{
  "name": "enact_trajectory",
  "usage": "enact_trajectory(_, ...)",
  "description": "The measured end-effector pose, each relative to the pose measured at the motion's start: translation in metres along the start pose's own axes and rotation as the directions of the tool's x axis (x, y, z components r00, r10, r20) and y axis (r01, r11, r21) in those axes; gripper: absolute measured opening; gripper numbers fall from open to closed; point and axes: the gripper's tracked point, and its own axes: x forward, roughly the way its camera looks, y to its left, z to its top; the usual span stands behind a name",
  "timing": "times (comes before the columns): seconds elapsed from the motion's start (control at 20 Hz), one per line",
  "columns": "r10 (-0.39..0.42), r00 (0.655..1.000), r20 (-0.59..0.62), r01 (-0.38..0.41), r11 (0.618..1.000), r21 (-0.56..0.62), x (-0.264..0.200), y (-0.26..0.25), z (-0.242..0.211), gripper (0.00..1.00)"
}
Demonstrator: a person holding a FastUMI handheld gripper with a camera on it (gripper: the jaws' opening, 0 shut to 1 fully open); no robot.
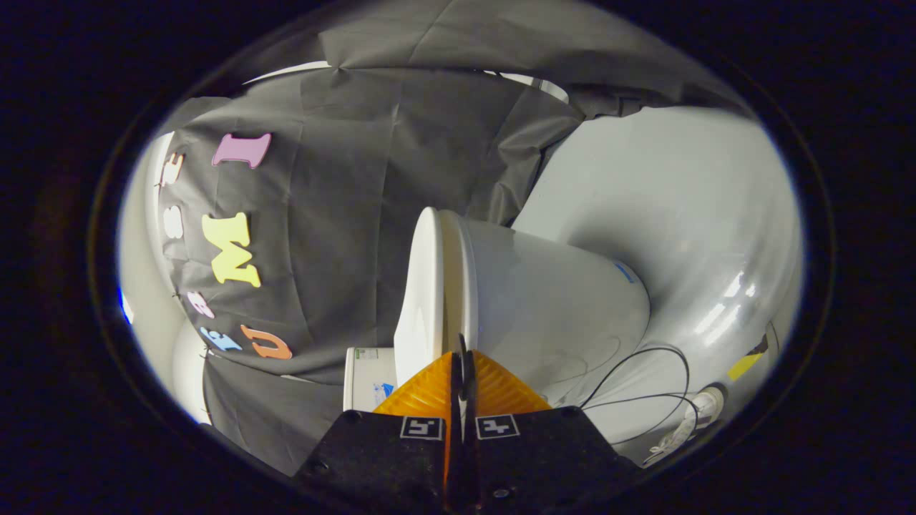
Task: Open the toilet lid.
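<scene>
Clearly, the gripper (461,357) with its orange ribbed fingers (429,390) is seen pressed together, the two tips meeting with no visible gap and nothing held between them. Just ahead of the tips, toward twelve o'clock, the glossy white plastic toilet lid (422,286) is seen edge-on, lying flush against the white seat ring (461,279), the dark seam between the two running almost in line with the closed tips. To the two o'clock side of the seam the smooth white ceramic bowl (558,300) is seen. The camera is rolled, so the toilet appears on its side.

The lid is judged to be stiff, fairly light, hinged and slippery, its polished surface offering little friction to the ribbed pads. A pinch on the flat face is unlikely to be held; the front lip, opposite the hinge, is judged the better place, with the closed tips wedged into the seam and the lid levered away. Thin black cables (644,386) are seen on the pale floor (680,214) at four o'clock, well clear of the lid.
</scene>
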Motion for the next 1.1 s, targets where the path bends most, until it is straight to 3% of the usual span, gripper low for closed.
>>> enact_trajectory(0.2,-0.048,0.999,0.013,0.049,0.998,-0.048,-0.001,0.005,0.002,0.04)
enact_trajectory(1.1,-0.113,0.989,0.100,0.135,0.958,-0.252,-0.018,0.069,0.003,0.04)
